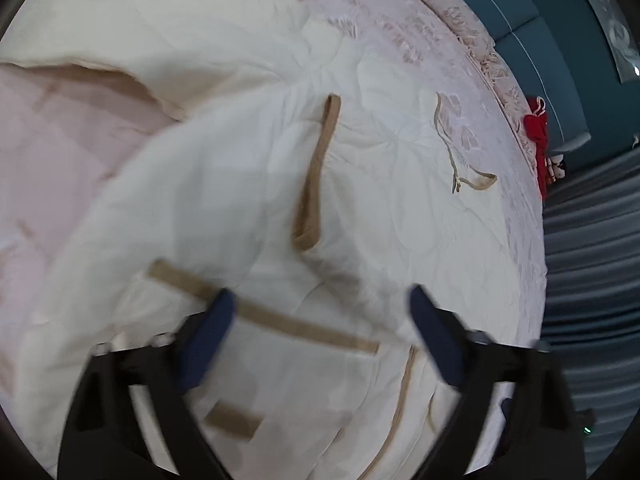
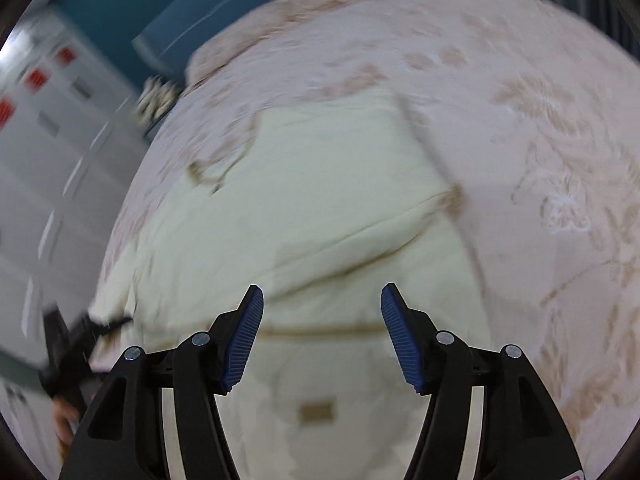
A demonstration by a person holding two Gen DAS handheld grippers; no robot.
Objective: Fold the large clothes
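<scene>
A large cream garment (image 1: 224,184) with tan trim bands lies partly folded on a pink floral bed (image 1: 400,20). In the left wrist view my left gripper (image 1: 320,312) is open, its blue pads spread just above the garment's tan band (image 1: 280,320), holding nothing. In the right wrist view the same cream garment (image 2: 320,200) lies spread on the bed (image 2: 540,140). My right gripper (image 2: 322,312) is open and empty above the garment's near part, over a tan seam. The left gripper (image 2: 80,344) shows blurred at the garment's left edge.
A teal headboard (image 1: 540,40) runs along the far side of the bed, with a red item (image 1: 538,136) beside it. Grey pleated fabric (image 1: 592,260) hangs at the right. White cabinets (image 2: 48,120) stand left of the bed in the right wrist view.
</scene>
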